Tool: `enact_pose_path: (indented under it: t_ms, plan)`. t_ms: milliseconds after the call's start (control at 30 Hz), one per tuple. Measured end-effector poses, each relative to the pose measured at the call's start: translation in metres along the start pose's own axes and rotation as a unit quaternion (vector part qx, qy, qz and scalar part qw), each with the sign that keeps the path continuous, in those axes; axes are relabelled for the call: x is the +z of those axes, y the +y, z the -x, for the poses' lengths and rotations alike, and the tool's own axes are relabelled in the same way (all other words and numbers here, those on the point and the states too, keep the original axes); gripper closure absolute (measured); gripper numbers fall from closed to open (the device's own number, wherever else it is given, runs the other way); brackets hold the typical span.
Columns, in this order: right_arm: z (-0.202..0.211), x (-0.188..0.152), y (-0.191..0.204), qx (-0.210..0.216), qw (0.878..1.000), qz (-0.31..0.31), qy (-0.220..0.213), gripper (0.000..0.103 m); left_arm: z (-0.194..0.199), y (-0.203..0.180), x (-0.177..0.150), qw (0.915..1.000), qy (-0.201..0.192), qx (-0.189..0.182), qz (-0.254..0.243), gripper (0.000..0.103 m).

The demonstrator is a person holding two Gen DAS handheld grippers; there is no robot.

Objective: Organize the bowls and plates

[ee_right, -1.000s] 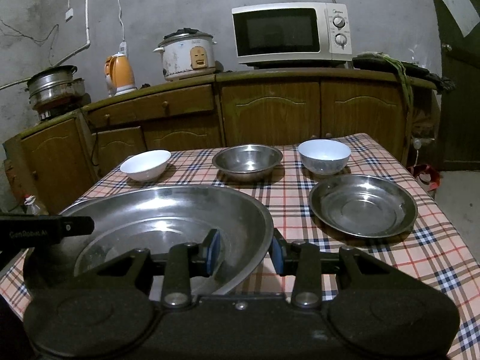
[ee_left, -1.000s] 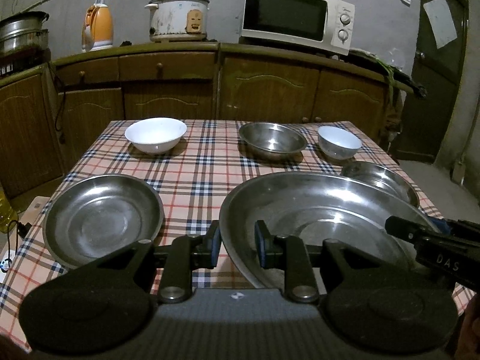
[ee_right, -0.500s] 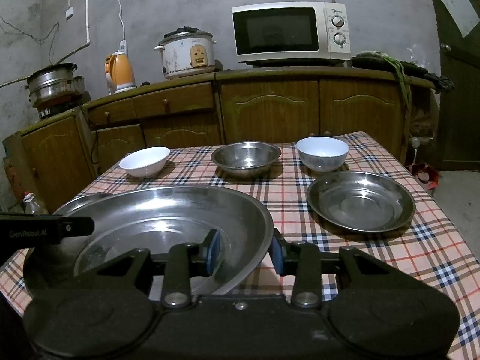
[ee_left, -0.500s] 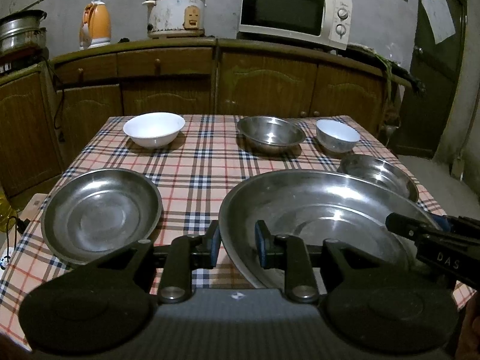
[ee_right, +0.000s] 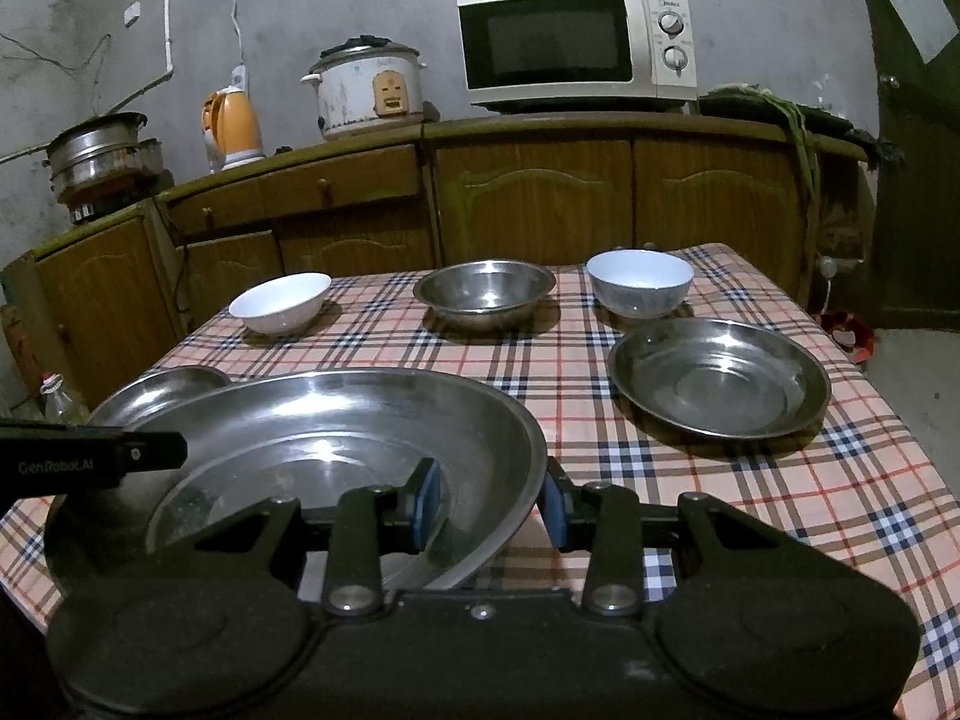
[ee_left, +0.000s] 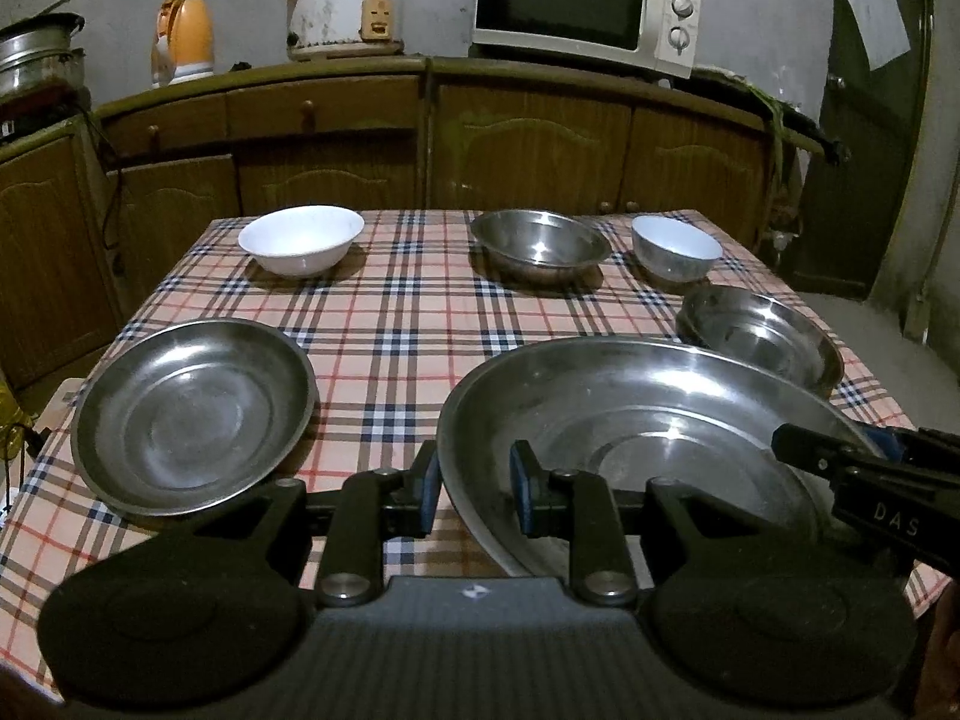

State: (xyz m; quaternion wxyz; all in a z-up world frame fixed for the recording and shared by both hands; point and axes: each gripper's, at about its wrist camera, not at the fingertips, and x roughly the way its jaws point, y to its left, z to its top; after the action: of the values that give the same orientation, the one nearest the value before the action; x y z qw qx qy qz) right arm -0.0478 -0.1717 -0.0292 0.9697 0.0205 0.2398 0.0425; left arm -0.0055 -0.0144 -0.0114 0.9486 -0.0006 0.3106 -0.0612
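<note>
A large steel basin (ee_left: 630, 420) (ee_right: 336, 420) lies at the near side of the checked table (ee_left: 408, 312). My left gripper (ee_left: 475, 492) is shut on its left rim and my right gripper (ee_right: 491, 504) is shut on its right rim. To its left sits a steel plate (ee_left: 192, 414) (ee_right: 162, 384), to its right another steel plate (ee_left: 762, 342) (ee_right: 720, 378); the basin hides part of each. Along the far edge stand a white bowl (ee_left: 300, 237), a steel bowl (ee_left: 540, 243) and a second white bowl (ee_left: 675, 246).
Wooden cabinets (ee_left: 528, 144) run behind the table, carrying a microwave (ee_left: 576, 6), a rice cooker (ee_left: 345, 12) and an orange kettle (ee_left: 183, 39). A dark door (ee_left: 870, 120) is at the right. A bottle (ee_right: 57, 396) stands beside the table's left edge.
Both grippers keep their hold on the large basin. The left wrist view has shifted only very slightly; nothing on the table has moved.
</note>
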Motion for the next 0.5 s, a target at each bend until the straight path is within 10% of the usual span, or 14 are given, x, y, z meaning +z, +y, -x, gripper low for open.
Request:
enact_pose_path:
  t_ms: [500]
  plan:
    - [-0.010, -0.006, -0.005, -0.002, 1.000, -0.004, 0.010, 0.058, -0.011, -0.001, -0.004, 0.9999, 0.013, -0.002, -0.003, 0.077]
